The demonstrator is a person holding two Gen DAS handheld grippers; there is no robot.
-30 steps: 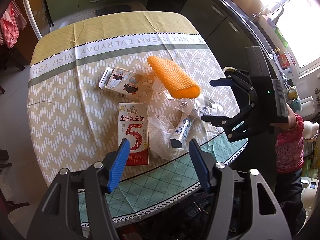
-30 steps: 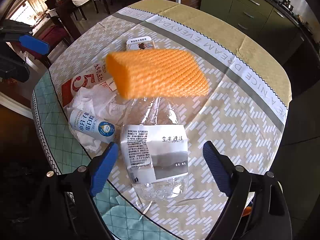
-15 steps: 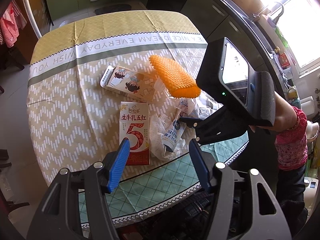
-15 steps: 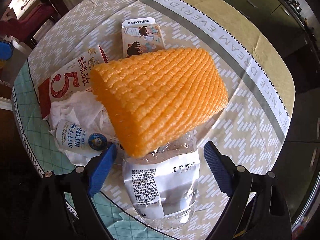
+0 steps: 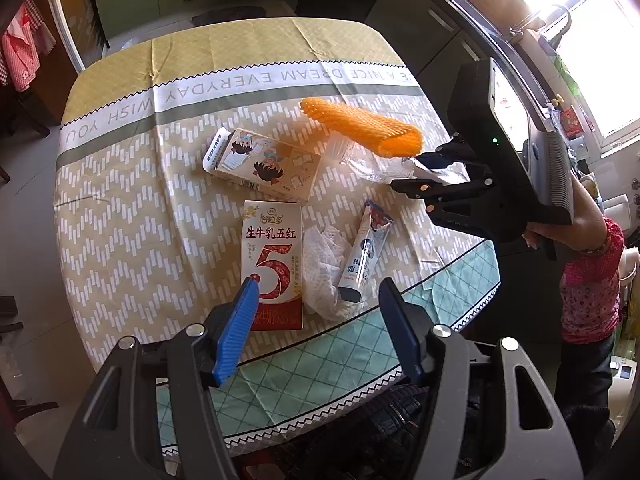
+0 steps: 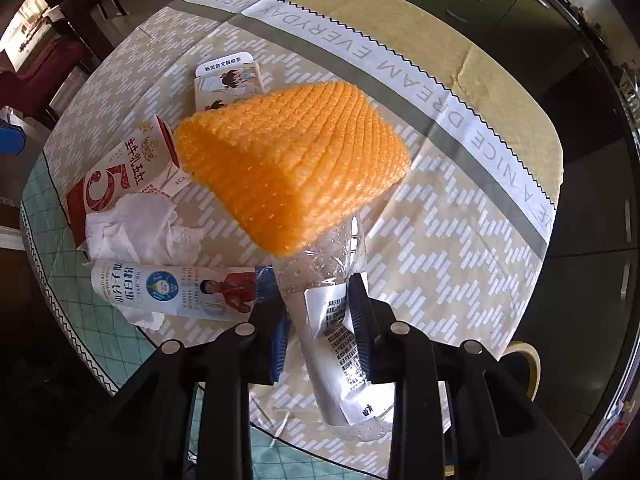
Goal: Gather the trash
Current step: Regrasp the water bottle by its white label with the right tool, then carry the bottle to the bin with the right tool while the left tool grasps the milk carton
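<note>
My right gripper (image 6: 320,320) is shut on a crushed clear plastic bottle (image 6: 336,340) with a white label; an orange foam net sleeve (image 6: 296,168) rests on the bottle's far end. In the left wrist view the right gripper (image 5: 420,172) holds the bottle (image 5: 380,168) lifted above the table with the orange sleeve (image 5: 360,126) on it. My left gripper (image 5: 316,320) is open and empty above the near table edge. On the table lie a red-and-white milk carton (image 5: 272,264), a crumpled white tissue (image 5: 324,268), a blue-and-white tube wrapper (image 5: 364,252) and a cartoon box (image 5: 264,164).
The round table (image 5: 120,208) has a beige zigzag cloth with a green checked border at the near edge. Dark kitchen cabinets stand behind. A person in a pink top (image 5: 588,280) stands at the right. A tape roll (image 6: 524,364) shows below the table edge.
My right gripper has shut on the plastic bottle and lifted it, with the orange sleeve riding on it. The tube wrapper now lies exposed on the table. My left gripper has stayed still.
</note>
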